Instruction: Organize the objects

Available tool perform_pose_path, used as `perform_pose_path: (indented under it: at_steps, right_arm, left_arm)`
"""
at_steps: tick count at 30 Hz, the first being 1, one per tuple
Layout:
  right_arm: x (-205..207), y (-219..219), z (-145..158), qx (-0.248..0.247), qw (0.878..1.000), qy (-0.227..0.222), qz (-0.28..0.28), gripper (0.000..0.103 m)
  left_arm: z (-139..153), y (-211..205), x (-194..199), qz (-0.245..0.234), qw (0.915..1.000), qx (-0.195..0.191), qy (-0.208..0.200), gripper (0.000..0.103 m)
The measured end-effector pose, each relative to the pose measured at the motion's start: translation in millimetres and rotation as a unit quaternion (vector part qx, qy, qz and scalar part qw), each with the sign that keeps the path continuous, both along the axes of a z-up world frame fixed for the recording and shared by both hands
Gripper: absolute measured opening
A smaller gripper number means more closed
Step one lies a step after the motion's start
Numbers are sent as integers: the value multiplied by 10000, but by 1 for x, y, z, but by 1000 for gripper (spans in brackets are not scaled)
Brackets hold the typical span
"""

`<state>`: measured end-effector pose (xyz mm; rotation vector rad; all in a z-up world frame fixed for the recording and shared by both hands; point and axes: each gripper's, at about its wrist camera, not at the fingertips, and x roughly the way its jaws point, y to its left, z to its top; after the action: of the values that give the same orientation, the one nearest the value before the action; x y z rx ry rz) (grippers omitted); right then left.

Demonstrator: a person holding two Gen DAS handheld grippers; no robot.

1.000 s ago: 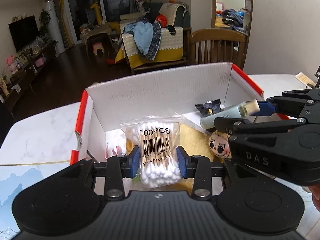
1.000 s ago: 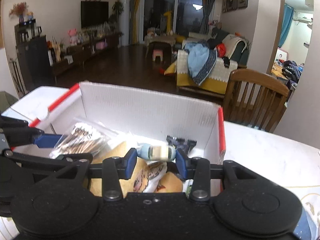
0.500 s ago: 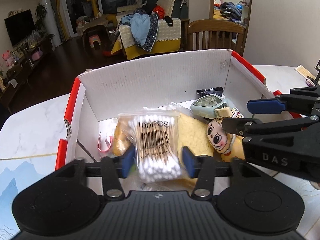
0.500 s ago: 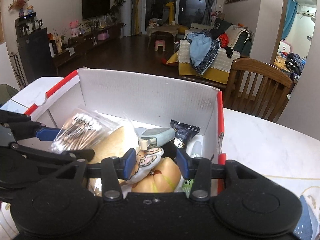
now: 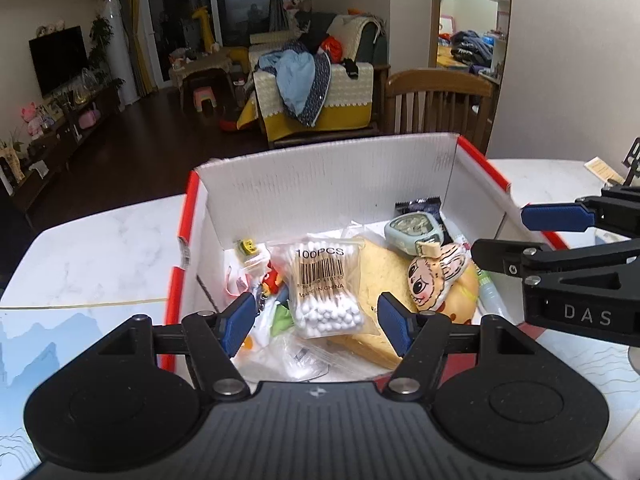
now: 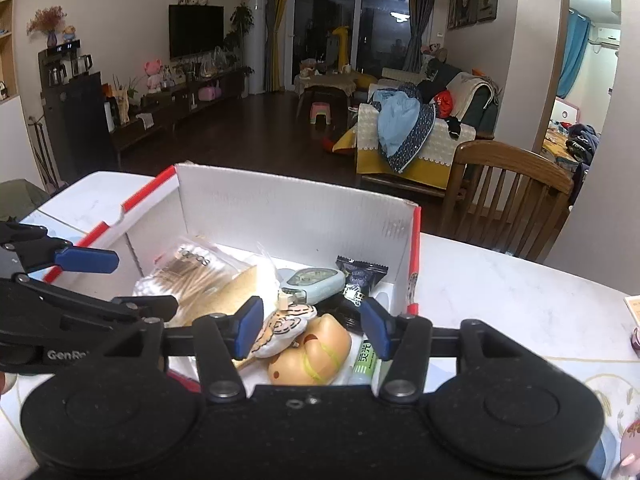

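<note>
My left gripper [image 5: 318, 322] has just been opening; its blue pads [image 5: 239, 322] now stand wide with nothing pressed between them, poised above the near edge of the cardboard box [image 5: 328, 184]. The cotton swab bag [image 5: 323, 286] lies loose in the box below that gap, near the middle, leaning on a yellow sponge-like slab [image 5: 374, 276]. My right gripper [image 6: 312, 326] has also just been opening and grips nothing; it is about half spread over the box's near right corner. Below and beyond it lie a cartoon-face plush [image 6: 282, 330], a tan squishy toy [image 6: 312, 354] and, further in, the pale blue dispenser [image 6: 316, 282] resting free on the pile. A dark snack packet [image 6: 360, 274] leans toward the far right corner, and a green tube [image 6: 363, 362] runs along the right wall. The box stands on the marble tabletop [image 6: 512, 292], near its far edge, where a wooden chair [image 6: 508, 192] stands.
</note>
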<state>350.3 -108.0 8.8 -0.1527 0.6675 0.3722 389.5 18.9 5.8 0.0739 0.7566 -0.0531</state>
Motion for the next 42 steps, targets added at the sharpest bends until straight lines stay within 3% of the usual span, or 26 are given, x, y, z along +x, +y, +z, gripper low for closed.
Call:
perform_pose_path:
  at_steps: [18, 22, 25, 28, 34, 41, 42]
  right_arm:
    - [-59, -13, 27, 335, 9981, -450, 252, 65]
    - [-69, -19, 27, 413, 9968, -597, 349, 77]
    - [-80, -21, 26, 484, 9956, -686, 407, 78]
    - [-91, -26, 26, 598, 9942, -769, 462, 85]
    - [-115, -31, 22, 758, 9904, -982, 618, 93]
    - [-135, -32, 22, 779, 9866, -1204, 784, 102]
    - [-138, -33, 22, 773, 9861, -1246, 785, 102]
  left_arm:
    - [38, 4, -62, 33, 9983, -176, -563, 70]
    - [39, 4, -76, 5, 9972, -238, -706, 71]
    - [38, 6, -89, 27, 9958, -333, -858, 72]
    - [38, 6, -102, 82, 9942, -397, -1001, 83]
    - [35, 6, -126, 62, 9913, -469, -1228, 84]
    - [31, 3, -146, 19, 9899, -440, -1347, 91]
    - [31, 3, -148, 9, 9898, -459, -1348, 97]
